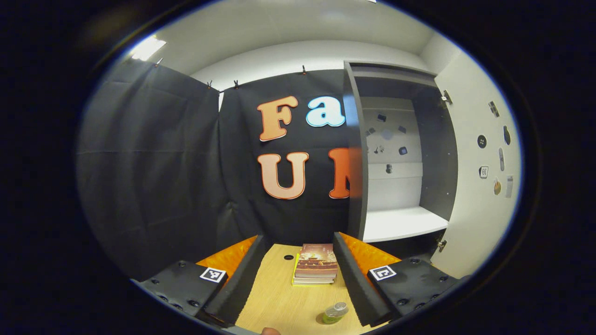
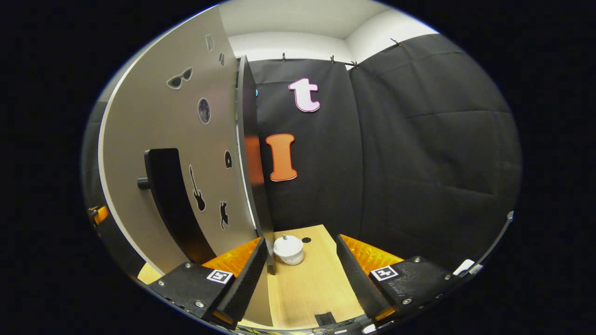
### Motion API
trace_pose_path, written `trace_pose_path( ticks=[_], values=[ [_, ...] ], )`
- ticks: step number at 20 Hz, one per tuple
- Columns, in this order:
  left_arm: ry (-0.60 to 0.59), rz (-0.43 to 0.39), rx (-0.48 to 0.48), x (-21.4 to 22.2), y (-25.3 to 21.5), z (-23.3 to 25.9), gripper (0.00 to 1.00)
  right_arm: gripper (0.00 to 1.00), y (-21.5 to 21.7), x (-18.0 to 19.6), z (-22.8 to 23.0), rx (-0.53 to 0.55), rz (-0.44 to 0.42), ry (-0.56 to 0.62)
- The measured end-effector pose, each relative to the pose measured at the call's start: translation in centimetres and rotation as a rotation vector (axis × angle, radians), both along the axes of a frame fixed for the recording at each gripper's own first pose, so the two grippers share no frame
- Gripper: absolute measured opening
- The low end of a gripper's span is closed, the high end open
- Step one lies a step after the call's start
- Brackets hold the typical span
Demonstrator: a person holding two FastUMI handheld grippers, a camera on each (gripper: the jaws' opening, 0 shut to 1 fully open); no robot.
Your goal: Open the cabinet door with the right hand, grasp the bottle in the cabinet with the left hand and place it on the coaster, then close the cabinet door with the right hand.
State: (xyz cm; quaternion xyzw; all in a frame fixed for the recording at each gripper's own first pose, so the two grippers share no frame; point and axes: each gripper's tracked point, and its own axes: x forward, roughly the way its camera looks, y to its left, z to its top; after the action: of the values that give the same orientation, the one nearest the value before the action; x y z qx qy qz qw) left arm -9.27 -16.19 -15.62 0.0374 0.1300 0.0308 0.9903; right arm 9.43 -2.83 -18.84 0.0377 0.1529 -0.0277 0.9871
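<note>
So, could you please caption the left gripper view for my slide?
Open left gripper above the bottle on the table, books ahead, cabinet door open.

**Matt panels, pale wood grain and soft cloth**

The table (image 1: 298, 298) has a light wood-grain top, smooth with a dull sheen. The cabinet (image 1: 356, 153) is made of dark, smooth board whose side faintly mirrors its surroundings, and its inner shelf (image 1: 402, 223) is a plain matt white. The cabinet door (image 2: 153, 186) is a smooth, satin pale panel dotted with flat stickers and carries a matt black handle (image 2: 170, 204). The bottle (image 1: 335, 312) looks like clear, glossy plastic. The books (image 1: 316, 267) have paper pages and a lightly shiny cover. The white pot (image 2: 288, 250) seems glazed ceramic. The booth wall (image 2: 419, 153) is matt black cloth, creased.
</note>
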Motion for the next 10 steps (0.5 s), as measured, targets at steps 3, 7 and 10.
trace_pose_path(
  ticks=[3,7,10],
  values=[
    [-0.019,0.026,0.002,0.7,2.4,1.6,0.95,0.92,0.2,-0.1,0.0,0.006,-0.023,-0.004],
    [-0.04,0.031,0.007,2.1,4.6,2.9,0.96,0.89,-0.3,-0.2,0.1,-0.022,-0.077,-0.007],
    [-0.051,0.013,-0.005,3.5,5.6,3.0,0.96,0.87,0.3,-0.4,-0.1,-0.018,-0.085,0.003]
  ],
)
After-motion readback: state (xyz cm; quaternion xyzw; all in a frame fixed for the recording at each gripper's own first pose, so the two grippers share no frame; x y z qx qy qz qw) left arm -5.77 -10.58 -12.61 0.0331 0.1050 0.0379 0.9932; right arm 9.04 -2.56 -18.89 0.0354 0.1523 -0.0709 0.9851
